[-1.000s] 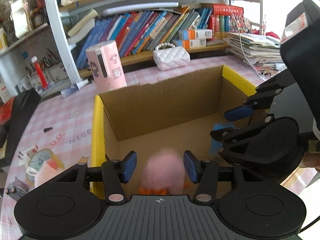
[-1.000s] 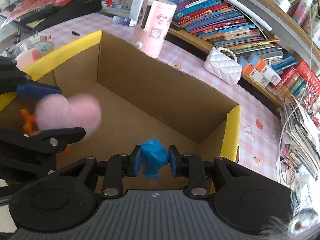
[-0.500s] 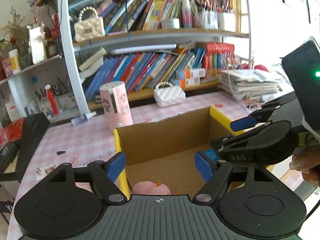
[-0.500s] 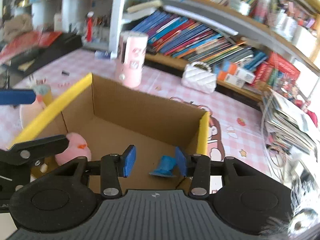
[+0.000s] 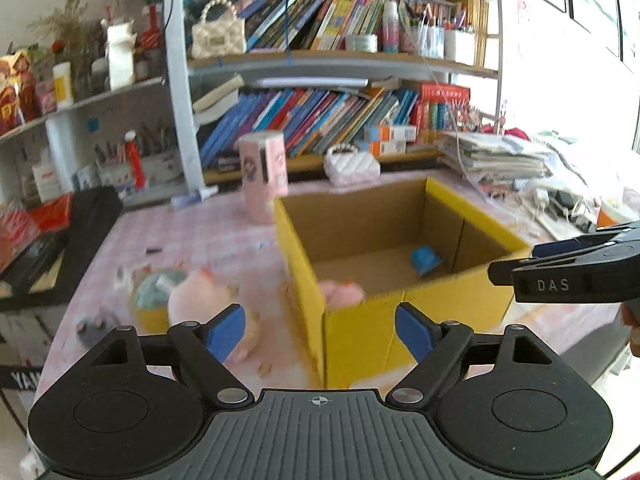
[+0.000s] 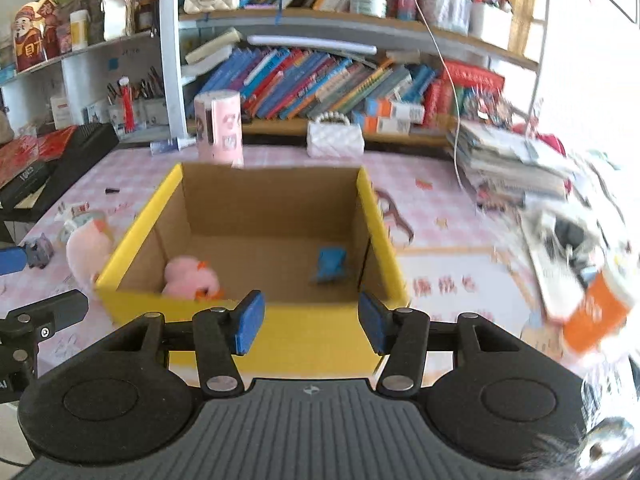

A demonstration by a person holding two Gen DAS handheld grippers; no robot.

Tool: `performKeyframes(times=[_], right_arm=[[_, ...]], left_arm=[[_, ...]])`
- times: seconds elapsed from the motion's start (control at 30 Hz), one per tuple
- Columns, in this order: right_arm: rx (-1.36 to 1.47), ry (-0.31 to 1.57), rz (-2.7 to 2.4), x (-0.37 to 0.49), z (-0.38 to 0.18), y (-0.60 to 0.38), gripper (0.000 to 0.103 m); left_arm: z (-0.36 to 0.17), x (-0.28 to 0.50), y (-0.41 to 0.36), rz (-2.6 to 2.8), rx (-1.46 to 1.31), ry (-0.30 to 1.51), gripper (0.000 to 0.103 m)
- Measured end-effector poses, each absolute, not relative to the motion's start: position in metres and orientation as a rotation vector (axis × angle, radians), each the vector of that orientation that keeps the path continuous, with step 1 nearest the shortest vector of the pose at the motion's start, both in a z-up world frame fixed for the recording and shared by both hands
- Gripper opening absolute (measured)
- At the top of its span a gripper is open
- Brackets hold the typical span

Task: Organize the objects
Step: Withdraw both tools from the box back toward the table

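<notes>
Two grippers are in view, both held on the near side of a cardboard box (image 6: 276, 200) with yellow outer walls that stands open on a pink checked table (image 6: 440, 200). Left gripper (image 5: 320, 330): fingers spread wide and opening further, with nothing between the blue pads (image 5: 226, 330). Right gripper (image 6: 310, 322): fingers moderately apart and also opening, nothing between them; its tip also shows at the right edge of the left wrist view (image 5: 560, 268). Inside the box, a pink plush toy (image 6: 190, 274) lies on the floor near the front left corner, and a small blue object (image 6: 330, 264) lies on the floor near the right wall; the two are well apart. Outside the box, just beside its left wall, a second pink plush toy (image 6: 86, 250) rests on the table, with a small grey toy (image 6: 38, 250) further left. Behind the box stand a pink cylindrical container (image 6: 218, 128) and a white quilted handbag (image 6: 334, 140), in front of a bookshelf (image 6: 320, 80) filled with books.
</notes>
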State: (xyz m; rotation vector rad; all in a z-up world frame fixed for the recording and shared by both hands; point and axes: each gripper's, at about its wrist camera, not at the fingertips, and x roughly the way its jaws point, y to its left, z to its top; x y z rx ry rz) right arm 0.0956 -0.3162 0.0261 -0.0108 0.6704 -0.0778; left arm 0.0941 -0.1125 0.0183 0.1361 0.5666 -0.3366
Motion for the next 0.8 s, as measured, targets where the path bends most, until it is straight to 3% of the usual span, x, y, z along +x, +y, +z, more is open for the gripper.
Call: performKeyframes(times=[0.33,0.8], right_arm=[[0.009,0.753,-0.091,0.048,-0.008,-0.248,0.051],[0.025,0.773,-0.082,0.021,-0.031,-0.171,0.062]], left_arm=[[-0.001,0.061,-0.059,-0.282,0.126,0.644,0.084],[-0.015,0.028,0.005,-0.169,0.108,0.704,0.084]])
